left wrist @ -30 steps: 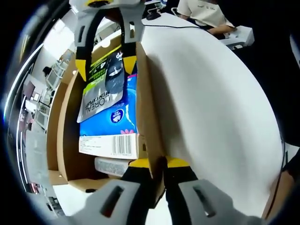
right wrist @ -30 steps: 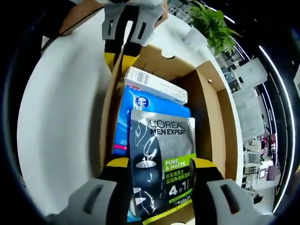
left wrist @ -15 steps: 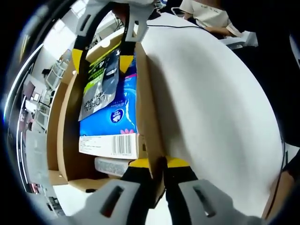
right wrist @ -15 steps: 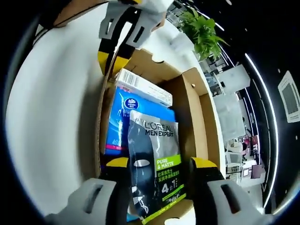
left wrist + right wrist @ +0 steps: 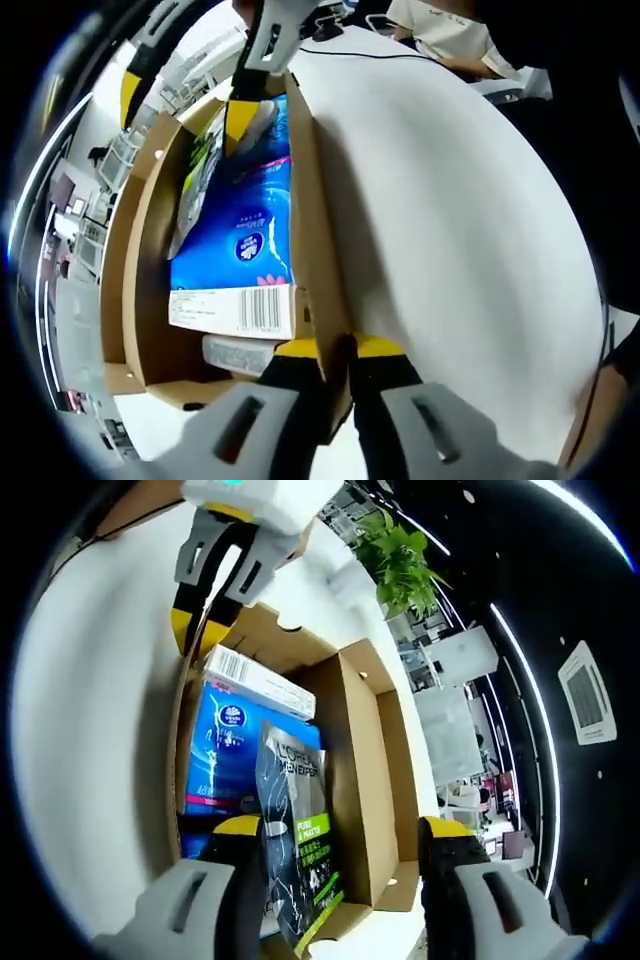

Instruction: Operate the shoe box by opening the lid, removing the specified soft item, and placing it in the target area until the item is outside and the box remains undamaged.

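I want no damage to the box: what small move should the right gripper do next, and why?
Probably lift the right gripper straight up: the pack stands tilted between its jaws, its lower end below the box rim, while the left gripper pinches the wall.

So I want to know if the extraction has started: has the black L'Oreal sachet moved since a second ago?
Yes. In the left gripper view the sachet has swung up on edge off the blue pack, toward the box's far end; the box wall is unmoved.

Green plant, white table
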### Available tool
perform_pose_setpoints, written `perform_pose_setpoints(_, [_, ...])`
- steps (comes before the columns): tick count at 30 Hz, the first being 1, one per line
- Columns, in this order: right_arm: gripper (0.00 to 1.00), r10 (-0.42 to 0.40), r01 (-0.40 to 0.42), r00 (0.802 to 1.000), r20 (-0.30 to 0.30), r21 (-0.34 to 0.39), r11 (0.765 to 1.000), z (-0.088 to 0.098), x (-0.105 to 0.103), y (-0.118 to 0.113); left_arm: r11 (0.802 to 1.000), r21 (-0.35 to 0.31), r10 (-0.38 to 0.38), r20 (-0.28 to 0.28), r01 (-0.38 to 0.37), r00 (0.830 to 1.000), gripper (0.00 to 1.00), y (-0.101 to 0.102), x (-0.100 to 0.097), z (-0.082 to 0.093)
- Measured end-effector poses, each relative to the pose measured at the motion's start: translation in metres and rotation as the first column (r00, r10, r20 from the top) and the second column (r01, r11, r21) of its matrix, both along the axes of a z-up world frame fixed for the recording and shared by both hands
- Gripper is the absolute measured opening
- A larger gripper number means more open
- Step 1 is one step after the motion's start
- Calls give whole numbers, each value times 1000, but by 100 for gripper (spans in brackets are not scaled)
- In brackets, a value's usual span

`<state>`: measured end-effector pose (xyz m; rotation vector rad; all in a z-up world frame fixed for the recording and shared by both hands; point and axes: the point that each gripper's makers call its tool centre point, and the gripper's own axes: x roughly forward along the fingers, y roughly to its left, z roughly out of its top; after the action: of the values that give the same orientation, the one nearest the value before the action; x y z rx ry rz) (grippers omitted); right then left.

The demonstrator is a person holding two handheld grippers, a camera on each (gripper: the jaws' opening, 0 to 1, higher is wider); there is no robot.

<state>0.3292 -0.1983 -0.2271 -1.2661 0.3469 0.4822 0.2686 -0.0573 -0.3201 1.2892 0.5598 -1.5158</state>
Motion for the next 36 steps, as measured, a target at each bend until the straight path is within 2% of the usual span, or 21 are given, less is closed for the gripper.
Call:
perform_pose_setpoints(2, [63,3,-3,1000,13,-16,1000,1,0,0,1000,0,1,0,-1,1000,7,0,0,0])
perform_pose_setpoints(6, [62,10,-5,996,84,-63,998,15,2,1,1000,2,0,1,0,1000,7,0,0,0])
perform_pose_setpoints(10, [62,7,1,996,93,-76,997,18,3,1,1000,0,1,0,-1,1000,7,0,0,0])
perform_pose_setpoints(15, [62,-4,9,995,105,-50,999,17,4,0,1000,-1,-1,0,1,1000,7,0,0,0])
perform_pose_setpoints(17, [62,13,-1,989,146,-81,997,22,5,1,1000,-1,-2,0,2,1000,7,0,0,0])
perform_pose_setpoints(19, [61,34,-5,983,182,-158,987,26,5,0,1000,0,-2,1,2,1000,7,0,0,0])
perform_pose_setpoints(21, [60,46,-14,982,182,-174,985,24,5,1,1000,-1,-2,0,2,1000,7,0,0,0])
perform_pose_setpoints(26, [61,26,0,985,169,-157,988,19,7,-2,1000,-1,-1,0,1,1000,7,0,0,0])
perform_pose_setpoints(29, [61,30,14,980,195,-220,975,21,9,-6,1000,-1,-2,1,2,1000,7,0,0,0])
perform_pose_setpoints(33, [61,12,20,986,168,-185,983,12,12,-8,1000,-1,0,0,0,1000,7,0,1,0])
perform_pose_setpoints(36, [60,17,17,984,177,-191,981,12,13,-8,1000,-2,0,-1,0,1000,7,0,2,0])
